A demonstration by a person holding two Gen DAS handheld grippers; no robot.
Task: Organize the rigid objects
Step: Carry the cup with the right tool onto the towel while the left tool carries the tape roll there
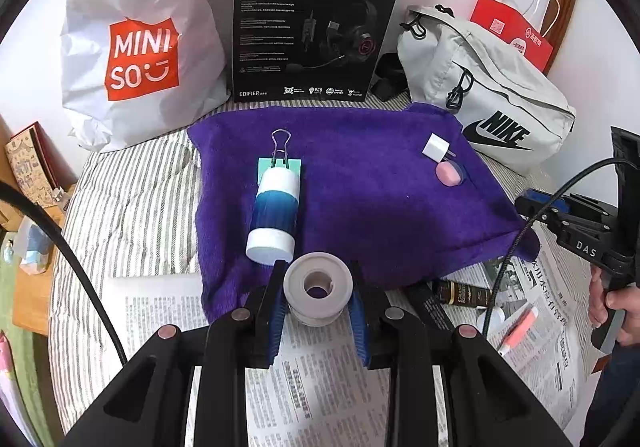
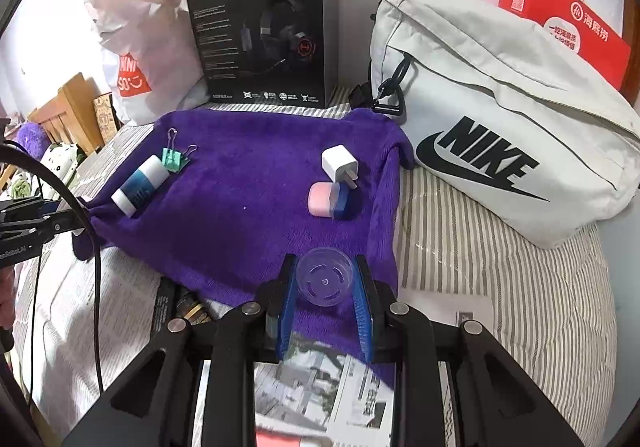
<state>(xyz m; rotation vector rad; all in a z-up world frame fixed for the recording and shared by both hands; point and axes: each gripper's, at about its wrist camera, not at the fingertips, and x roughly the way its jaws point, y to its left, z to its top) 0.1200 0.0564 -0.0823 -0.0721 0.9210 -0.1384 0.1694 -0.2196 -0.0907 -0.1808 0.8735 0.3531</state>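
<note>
Striped bedding [image 2: 460, 247] serves as the work surface, backed by a white shopping bag [image 1: 132, 47], a black headset box [image 1: 312, 27], a grey sling bag [image 2: 500, 135] and a red paper bag [image 2: 560, 23]. Newspaper [image 1: 320, 387] covers the near part, and a purple towel [image 1: 360, 207] lies spread in the middle as the apparent collecting area.

Placed on the towel, four items: one blue-and-white bottle [image 1: 274, 219] lying on its side, one green binder clip [image 1: 280, 159] touching the bottle's far end, one white plug [image 2: 339, 163], and one pink-and-blue small case [image 2: 326, 199] just beside the plug.

In hand, two items: the left gripper [image 1: 318, 295] is clamped on one grey spool [image 1: 318, 289] at the towel's near edge; the right gripper [image 2: 325, 283] is clamped on one clear round lid [image 2: 325, 281] above the towel's near right part.

Outstanding on the newspaper, off the towel: one dark tube [image 1: 464, 293], one pink-and-white pen-like item [image 1: 518, 331], and one pale item next to it that cannot be identified.

Assessment: roughly midway. Both carried items await setting down, and at least two loose items appear uncollected.
</note>
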